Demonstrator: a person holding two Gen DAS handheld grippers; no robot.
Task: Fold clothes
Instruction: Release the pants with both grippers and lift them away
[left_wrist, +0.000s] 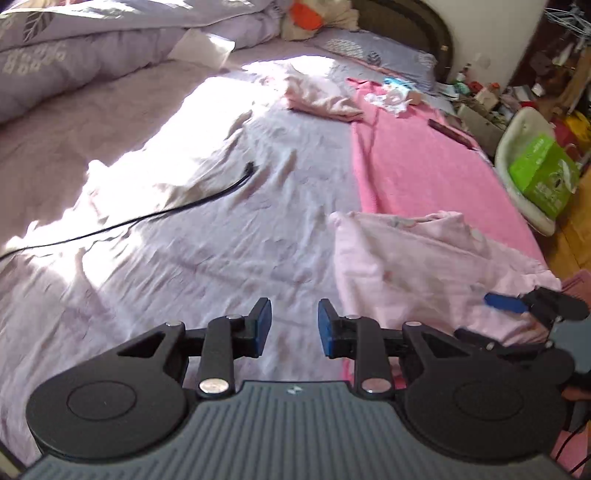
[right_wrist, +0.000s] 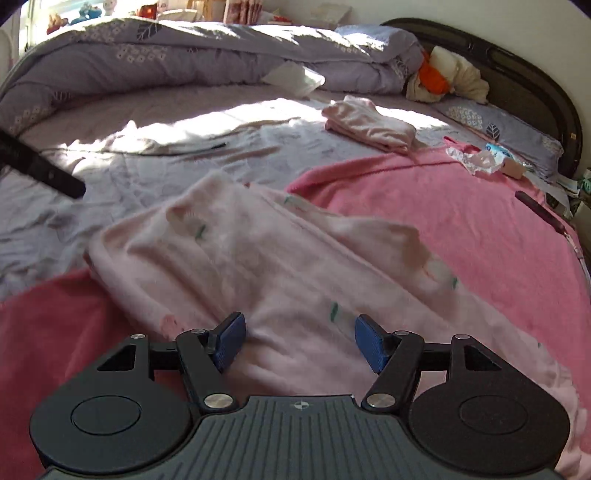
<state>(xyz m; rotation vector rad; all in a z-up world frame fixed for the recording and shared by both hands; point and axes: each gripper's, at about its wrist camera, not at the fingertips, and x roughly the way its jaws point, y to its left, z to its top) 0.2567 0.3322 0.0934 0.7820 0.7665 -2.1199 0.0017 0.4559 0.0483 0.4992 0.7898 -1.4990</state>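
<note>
Both grippers are hanging spread with nothing between the pads: the left gripper over the bedsheet, the right gripper over the pale pink garment, near on the pink blanket. Looks like we're sitting between folds; next needs pinching an edge.

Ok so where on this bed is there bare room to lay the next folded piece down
Barest is the wrinkled lilac sheet between the black cable and the pale pink garment. The pink blanket is bare between that garment and the dark stick-like item. Crowded: the headboard end, with the folded pink piece, wrappers, and the rolled duvet.
</note>
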